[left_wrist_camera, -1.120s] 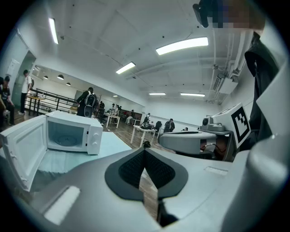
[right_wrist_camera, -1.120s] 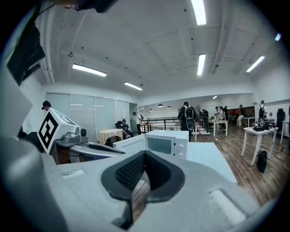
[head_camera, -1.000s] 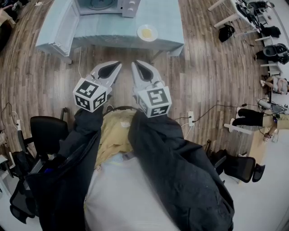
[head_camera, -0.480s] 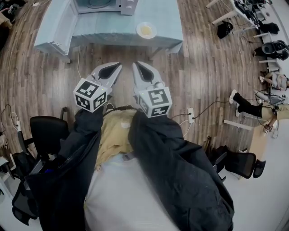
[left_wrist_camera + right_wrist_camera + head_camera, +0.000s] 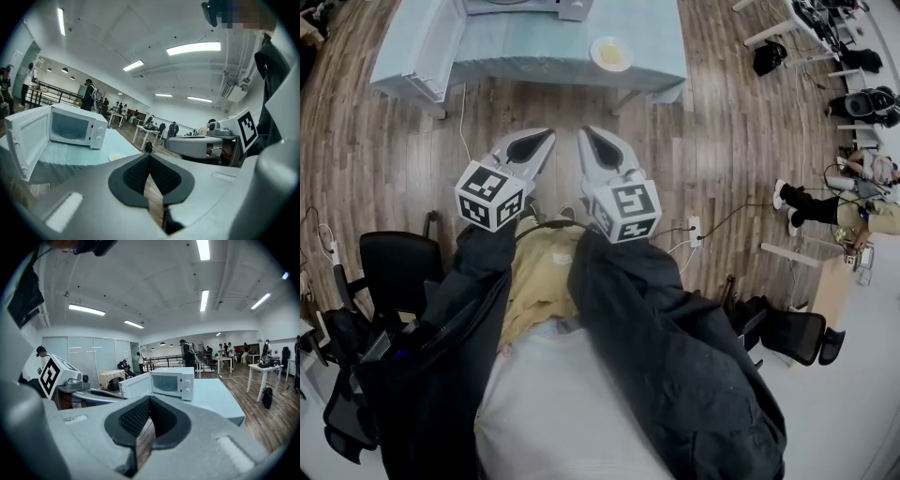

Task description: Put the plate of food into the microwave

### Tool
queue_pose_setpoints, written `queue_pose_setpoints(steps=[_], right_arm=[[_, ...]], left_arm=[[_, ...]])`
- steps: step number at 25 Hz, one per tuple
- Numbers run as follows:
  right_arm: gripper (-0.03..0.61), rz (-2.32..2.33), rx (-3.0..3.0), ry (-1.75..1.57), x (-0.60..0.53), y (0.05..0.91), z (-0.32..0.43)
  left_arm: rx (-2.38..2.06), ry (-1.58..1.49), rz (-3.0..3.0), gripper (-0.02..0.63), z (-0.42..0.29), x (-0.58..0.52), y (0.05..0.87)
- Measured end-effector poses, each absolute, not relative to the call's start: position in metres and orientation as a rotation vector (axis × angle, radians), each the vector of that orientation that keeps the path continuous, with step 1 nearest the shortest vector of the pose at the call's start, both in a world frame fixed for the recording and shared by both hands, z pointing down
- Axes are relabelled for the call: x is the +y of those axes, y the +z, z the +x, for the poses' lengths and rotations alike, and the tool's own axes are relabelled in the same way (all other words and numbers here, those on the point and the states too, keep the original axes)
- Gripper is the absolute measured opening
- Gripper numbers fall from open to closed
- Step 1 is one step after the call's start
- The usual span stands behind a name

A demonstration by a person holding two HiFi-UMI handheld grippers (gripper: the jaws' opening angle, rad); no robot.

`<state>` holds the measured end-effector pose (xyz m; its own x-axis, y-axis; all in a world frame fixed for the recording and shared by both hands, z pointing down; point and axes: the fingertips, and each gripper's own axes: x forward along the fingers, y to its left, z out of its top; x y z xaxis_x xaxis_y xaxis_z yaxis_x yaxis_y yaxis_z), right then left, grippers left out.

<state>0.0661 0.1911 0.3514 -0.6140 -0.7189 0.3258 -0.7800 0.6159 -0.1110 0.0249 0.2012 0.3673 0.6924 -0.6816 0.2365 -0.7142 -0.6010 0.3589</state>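
Sitting at the table's (image 5: 534, 49) front-right edge, the plate of food (image 5: 610, 53) lies well beyond the left gripper (image 5: 547, 135) and right gripper (image 5: 584, 133), both with jaws closed, empty.

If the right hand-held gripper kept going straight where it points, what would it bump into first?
The right hand-held gripper has open air ahead, then probably meets the near edge of the table, in front of the open microwave. Depth is hard to judge.

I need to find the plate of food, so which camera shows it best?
The head view: the plate lies whole, seen from above, on the table. The left gripper view shows only a flat sliver; the right gripper view shows none.
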Motion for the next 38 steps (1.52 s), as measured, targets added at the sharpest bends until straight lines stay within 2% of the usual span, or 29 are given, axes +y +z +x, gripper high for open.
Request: queue_pose_setpoints(steps=[20, 38], right_arm=[[0.000, 1.173, -2.518, 0.484, 0.204, 0.383, 0.068], [0.000, 0.958, -2.636, 0.494, 0.093, 0.379, 0.075]], left_arm=[[-1.067, 0.143, 2.372, -0.003, 0.020, 0.206, 0.395], [-1.278, 0.143, 2.303, -0.003, 0.021, 0.095, 0.380]])
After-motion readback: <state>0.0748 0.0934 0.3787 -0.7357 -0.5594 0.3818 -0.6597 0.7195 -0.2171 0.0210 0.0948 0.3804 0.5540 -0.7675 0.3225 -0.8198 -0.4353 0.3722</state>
